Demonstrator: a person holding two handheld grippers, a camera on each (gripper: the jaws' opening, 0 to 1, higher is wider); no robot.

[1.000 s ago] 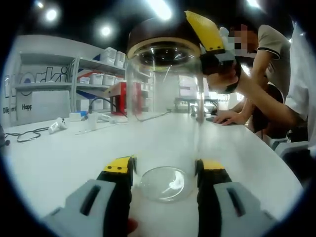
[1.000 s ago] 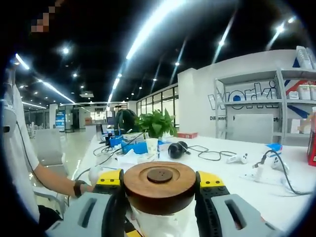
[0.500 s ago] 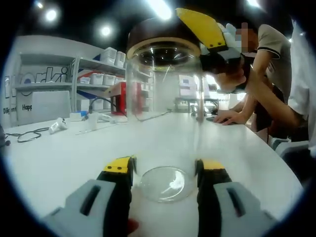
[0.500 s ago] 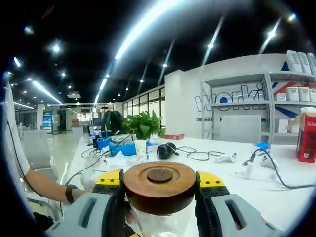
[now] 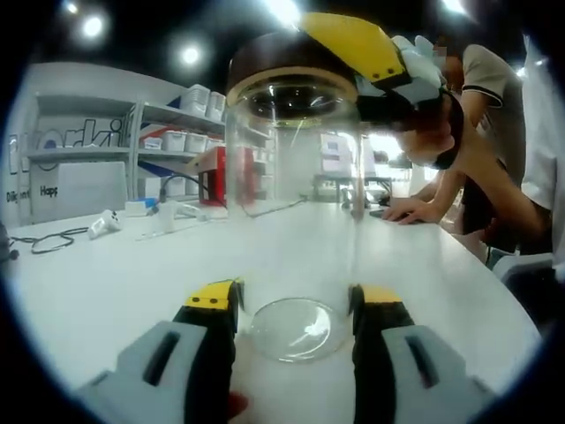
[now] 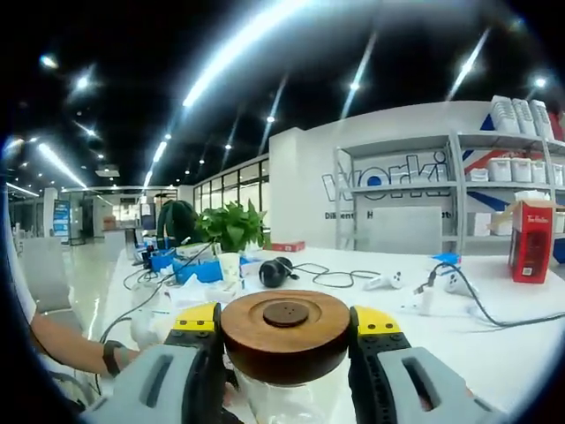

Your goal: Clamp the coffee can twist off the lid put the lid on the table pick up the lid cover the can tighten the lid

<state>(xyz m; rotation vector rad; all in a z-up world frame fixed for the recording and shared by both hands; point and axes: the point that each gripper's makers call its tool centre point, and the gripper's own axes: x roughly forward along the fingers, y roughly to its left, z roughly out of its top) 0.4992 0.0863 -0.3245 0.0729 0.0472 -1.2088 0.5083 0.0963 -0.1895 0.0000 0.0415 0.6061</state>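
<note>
Can (image 5: 296, 203) clear glass, lid (image 6: 285, 334) round brown wood

White table (image 5: 132, 283) with clear glass coffee can (image 5: 296, 203) standing upright on it, base near the front edge. Farther back, in the left gripper view: white handheld controller (image 5: 103, 223) beside a black cable (image 5: 48, 240), a small white upright item (image 5: 165, 216), a person's hand (image 5: 404, 210) resting flat at the far right. In the right gripper view, same white table (image 6: 494, 340) bearing black headphones (image 6: 274, 272), potted green plant (image 6: 228, 228), blue box (image 6: 205, 269), white controller (image 6: 381, 281), red carton (image 6: 530, 240)
</note>
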